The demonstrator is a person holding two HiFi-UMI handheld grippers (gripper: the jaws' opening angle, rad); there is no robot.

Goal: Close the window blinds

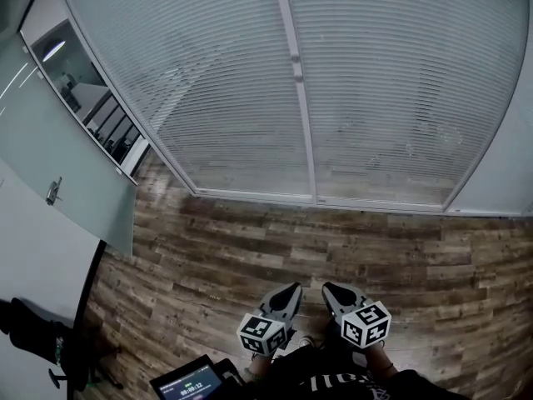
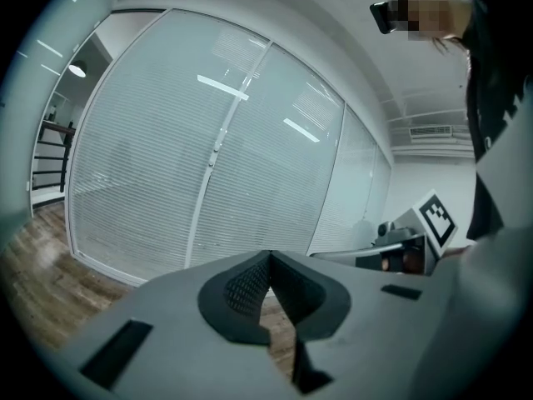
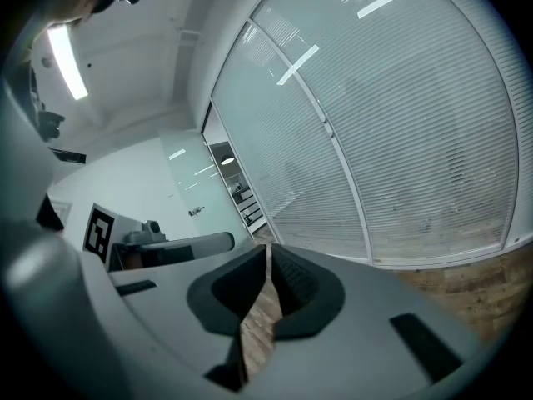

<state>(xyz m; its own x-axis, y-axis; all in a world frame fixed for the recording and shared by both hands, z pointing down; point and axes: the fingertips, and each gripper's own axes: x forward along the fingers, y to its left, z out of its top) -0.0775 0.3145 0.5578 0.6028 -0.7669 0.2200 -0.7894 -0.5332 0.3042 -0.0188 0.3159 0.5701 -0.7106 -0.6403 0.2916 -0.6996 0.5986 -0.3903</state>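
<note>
White slatted window blinds (image 1: pixel 225 82) hang behind glass panes that fill the upper part of the head view, split by a white mullion (image 1: pixel 298 90). They also show in the left gripper view as blinds (image 2: pixel 150 182) and in the right gripper view as blinds (image 3: pixel 416 140). My left gripper (image 1: pixel 293 288) and right gripper (image 1: pixel 326 288) are held low, side by side, near my body, well short of the glass. Both are shut with nothing between their jaws. No cord or wand can be made out.
A wood-plank floor (image 1: pixel 275 248) runs from the window frame to my feet. A glass door panel with a handle (image 1: pixel 53 192) stands at the left. A small screen (image 1: pixel 190 383) sits at the bottom left. The other gripper's marker cube (image 2: pixel 437 217) shows beside the left one.
</note>
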